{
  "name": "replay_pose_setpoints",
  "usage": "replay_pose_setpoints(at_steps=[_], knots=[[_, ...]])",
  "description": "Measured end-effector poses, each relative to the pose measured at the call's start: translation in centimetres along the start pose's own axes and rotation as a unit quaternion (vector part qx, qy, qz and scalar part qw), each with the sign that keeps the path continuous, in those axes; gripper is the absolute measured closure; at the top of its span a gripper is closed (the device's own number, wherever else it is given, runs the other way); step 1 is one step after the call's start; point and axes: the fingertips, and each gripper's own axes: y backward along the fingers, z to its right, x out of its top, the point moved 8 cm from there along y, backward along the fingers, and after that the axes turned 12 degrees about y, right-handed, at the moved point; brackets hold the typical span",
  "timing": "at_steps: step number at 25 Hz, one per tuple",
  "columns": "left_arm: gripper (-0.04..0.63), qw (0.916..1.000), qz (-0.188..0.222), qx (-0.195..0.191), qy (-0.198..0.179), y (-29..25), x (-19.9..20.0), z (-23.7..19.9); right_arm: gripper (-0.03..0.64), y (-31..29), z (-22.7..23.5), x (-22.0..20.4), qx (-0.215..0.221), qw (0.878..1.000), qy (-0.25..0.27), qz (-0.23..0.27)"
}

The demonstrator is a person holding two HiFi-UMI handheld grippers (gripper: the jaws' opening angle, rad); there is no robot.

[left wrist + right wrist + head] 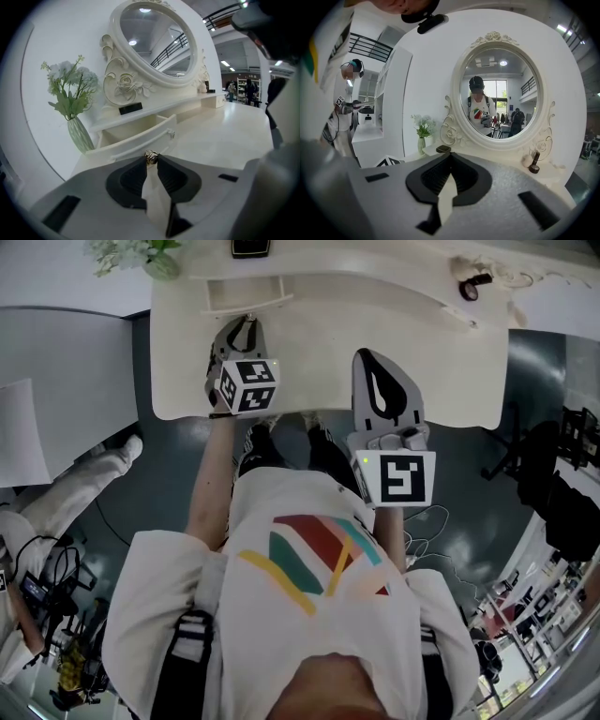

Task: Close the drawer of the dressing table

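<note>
Drawer (pixel 136 143) of dressing table (pixel 328 352): open, pulled out from under the low shelf (pixel 154 111) at the back of the table, toward the person's left. Pale inside visible from above. Small knob (pixel 172 135) at the right end of its front.

Left gripper (pixel 151 160): tips right at the drawer front, about mid-width in head view. Jaws nearly together, pinched on a small shiny metal piece (pixel 151 157) at the very tips. Ring or fitting: cannot tell. Loose or fixed to the drawer: cannot tell.

Right gripper (pixel 450 154): over the dressing table, to the right of the other gripper and well apart from the drawer. Jaws together at the tips, nothing between.

Behind the drawer: oval mirror (pixel 154 42) in a carved white frame, small dark box (pixel 130 108) on the low shelf, ribbed vase (pixel 79 133) with white flowers at far left. Small dark bottle (pixel 534 164) at the table's right rear.
</note>
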Motion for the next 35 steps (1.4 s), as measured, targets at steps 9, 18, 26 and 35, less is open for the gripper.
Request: replay_pose_setpoints(at_steps=[9, 18, 26, 35], knots=[[0.528, 0.9996, -0.026, -0.010, 0.010, 0.2, -0.3, -0.2, 0.617, -0.1, -0.4, -0.3, 0.017, 1.000, -0.006, -0.005], [0.523, 0.9992, -0.033, -0.008, -0.023, -0.7, 0.4, -2.5, 0.617, -0.4, -0.8, -0.5, 0.028, 1.000, -0.003, 0.002], [0.523, 0.9997, -0.022, -0.005, -0.001, -0.8, 0.6, -2.0, 0.617, -1.0, -1.9, -0.1, 0.045, 0.999, -0.007, -0.003], [0.525, 0.9997, -0.019, -0.004, 0.013, -0.7, 0.7, -1.1, 0.617, -1.0, -1.4, -0.2, 0.036, 0.999, -0.008, -0.005]])
